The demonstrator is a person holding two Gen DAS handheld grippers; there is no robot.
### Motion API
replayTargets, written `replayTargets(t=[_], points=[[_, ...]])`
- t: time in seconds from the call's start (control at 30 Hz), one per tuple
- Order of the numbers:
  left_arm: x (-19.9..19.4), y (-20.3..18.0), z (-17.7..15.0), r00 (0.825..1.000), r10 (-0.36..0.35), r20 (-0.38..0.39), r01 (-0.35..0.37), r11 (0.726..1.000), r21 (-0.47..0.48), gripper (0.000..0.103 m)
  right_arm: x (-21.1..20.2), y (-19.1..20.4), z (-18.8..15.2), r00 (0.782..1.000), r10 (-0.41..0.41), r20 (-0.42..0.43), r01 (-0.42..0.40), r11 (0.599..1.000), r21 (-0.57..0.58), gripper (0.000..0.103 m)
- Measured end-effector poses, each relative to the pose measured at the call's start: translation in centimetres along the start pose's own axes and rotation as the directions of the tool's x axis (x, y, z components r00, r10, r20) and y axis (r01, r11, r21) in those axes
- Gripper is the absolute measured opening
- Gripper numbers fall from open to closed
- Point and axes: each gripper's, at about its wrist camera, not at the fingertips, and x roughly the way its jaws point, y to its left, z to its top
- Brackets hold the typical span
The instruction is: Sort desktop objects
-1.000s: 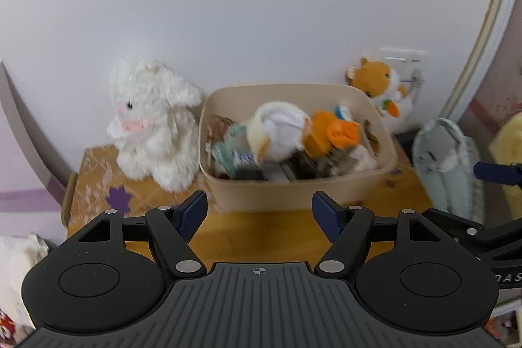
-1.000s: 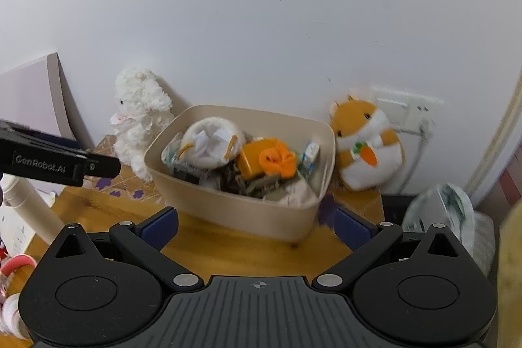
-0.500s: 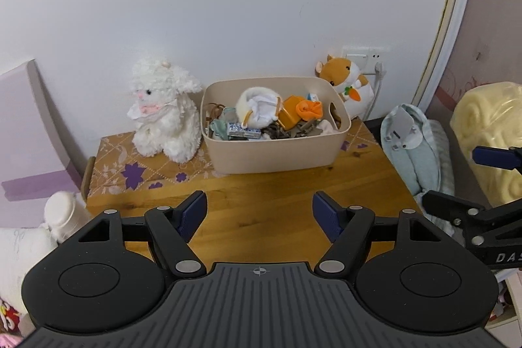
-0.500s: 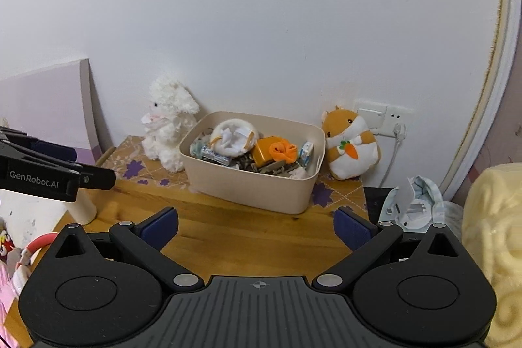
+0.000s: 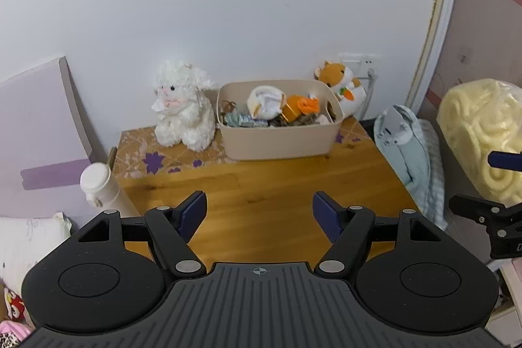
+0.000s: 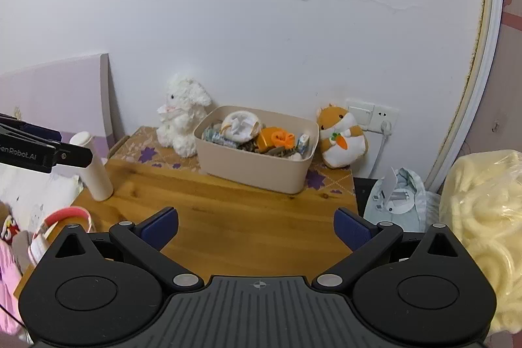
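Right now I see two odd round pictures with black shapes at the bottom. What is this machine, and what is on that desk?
No robot here: a person holds a pair of tongs in each hand, each with a wide-angle camera looking along its fingers. One picture looks past the left tongs, the other past the right tongs. Both are open and hold nothing. On the wooden desk a beige bin full of small items stands between a white lamb toy and an orange hamster toy. A white bottle stands at the desk's left edge.
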Motion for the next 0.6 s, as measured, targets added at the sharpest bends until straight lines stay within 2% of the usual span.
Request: replayTargets(t=[0.3, 0.6], points=[[-2.2, 0.1, -2.6, 0.997, -0.022, -0.070, 0.024, 0.999, 0.032, 0.073, -3.5, 0.1, -0.8, 1.000, -0.005, -0.008, 0.005, 1.000, -0.002, 0.103], [-2.6, 1.2, -3.0, 0.994, -0.056, -0.094, 0.057, 0.998, 0.006, 0.074, -3.8, 0.7, -1.4, 0.998, -0.011, -0.061, 0.010, 1.000, -0.018, 0.103]])
